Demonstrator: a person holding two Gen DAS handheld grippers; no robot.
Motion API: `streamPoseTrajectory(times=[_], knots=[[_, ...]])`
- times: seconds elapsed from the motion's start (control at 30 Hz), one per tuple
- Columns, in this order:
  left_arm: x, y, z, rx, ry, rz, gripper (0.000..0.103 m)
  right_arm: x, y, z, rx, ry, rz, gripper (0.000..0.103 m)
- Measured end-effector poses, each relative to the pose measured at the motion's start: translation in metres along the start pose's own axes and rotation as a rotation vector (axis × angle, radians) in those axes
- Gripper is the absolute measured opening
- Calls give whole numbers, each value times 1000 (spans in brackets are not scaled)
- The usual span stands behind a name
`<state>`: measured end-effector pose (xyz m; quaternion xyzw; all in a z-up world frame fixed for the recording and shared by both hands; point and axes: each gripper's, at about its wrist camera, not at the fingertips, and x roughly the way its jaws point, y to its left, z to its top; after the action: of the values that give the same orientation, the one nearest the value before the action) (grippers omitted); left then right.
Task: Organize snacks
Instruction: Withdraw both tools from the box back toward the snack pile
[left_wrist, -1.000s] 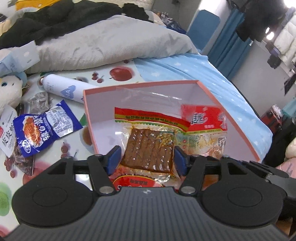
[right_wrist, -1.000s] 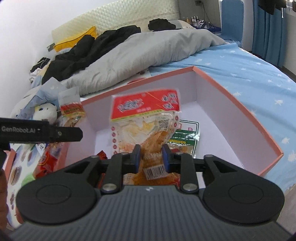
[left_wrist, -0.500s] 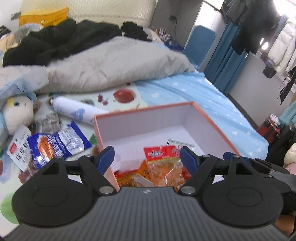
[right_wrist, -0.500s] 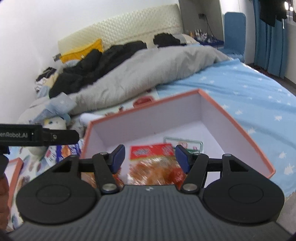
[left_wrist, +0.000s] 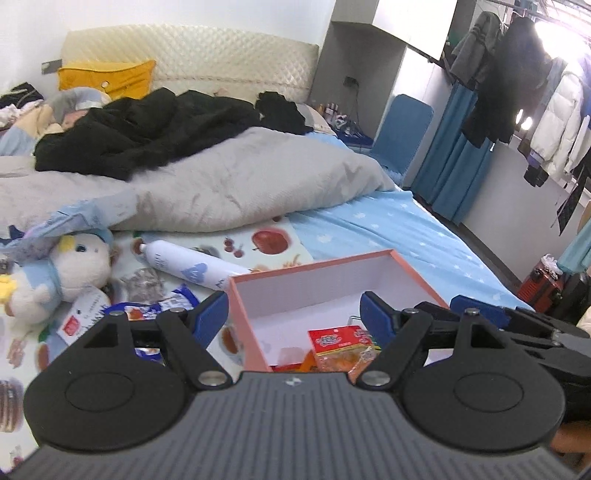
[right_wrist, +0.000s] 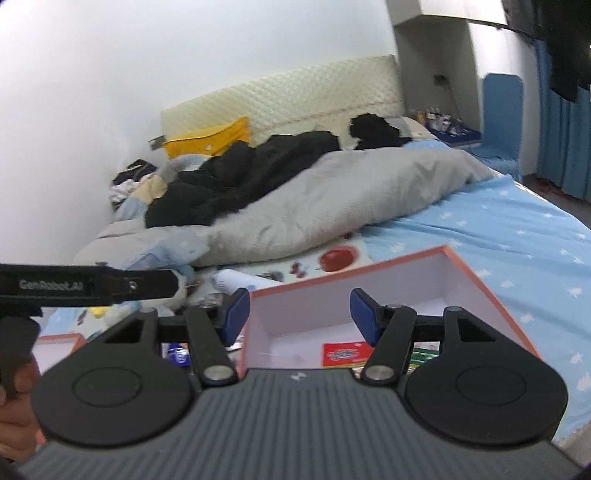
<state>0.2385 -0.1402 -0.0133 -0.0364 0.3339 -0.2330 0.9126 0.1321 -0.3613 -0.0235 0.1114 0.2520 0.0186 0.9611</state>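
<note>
A pink-rimmed white box (left_wrist: 314, 271) (right_wrist: 476, 273) lies on the bed with snack packets inside. A red and orange packet (left_wrist: 341, 347) (right_wrist: 341, 353) lies on top near its front. My left gripper (left_wrist: 293, 314) is open and empty, raised above the box's near left corner. My right gripper (right_wrist: 299, 308) is open and empty, raised above the box's near side. A blue snack packet (left_wrist: 147, 312) lies on the bed left of the box, partly hidden by my left finger. The right gripper shows at the right edge of the left wrist view.
A white spray can (left_wrist: 188, 267) lies behind the box. A plush toy (left_wrist: 62, 269) and a small white packet (left_wrist: 83, 314) lie at left. A grey duvet (left_wrist: 229, 188) with black clothes (left_wrist: 147, 129) fills the bed's far side. Another pink-rimmed box (right_wrist: 59, 341) sits at left.
Both grippers opened, dropping their snack packets into the box, then lifted up and back. The box now looks smaller and lower in both views.
</note>
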Motion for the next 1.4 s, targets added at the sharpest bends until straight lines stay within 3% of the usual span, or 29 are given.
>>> streamPoseTrajectory(times=[0.43, 0.9, 1.13, 1.4], knots=[[-54, 44, -23, -22, -37, 64, 82, -11, 56, -11, -51, 7, 85, 62], [-101, 85, -85, -69, -46, 159, 82, -20, 103, -55, -106, 63, 119, 62], [-106, 99, -116, -130, -16, 173, 82, -24, 117, -82, -116, 113, 141, 62], [-105, 113, -142, -170, 4, 188, 84, -35, 130, -107, -175, 98, 152, 62]])
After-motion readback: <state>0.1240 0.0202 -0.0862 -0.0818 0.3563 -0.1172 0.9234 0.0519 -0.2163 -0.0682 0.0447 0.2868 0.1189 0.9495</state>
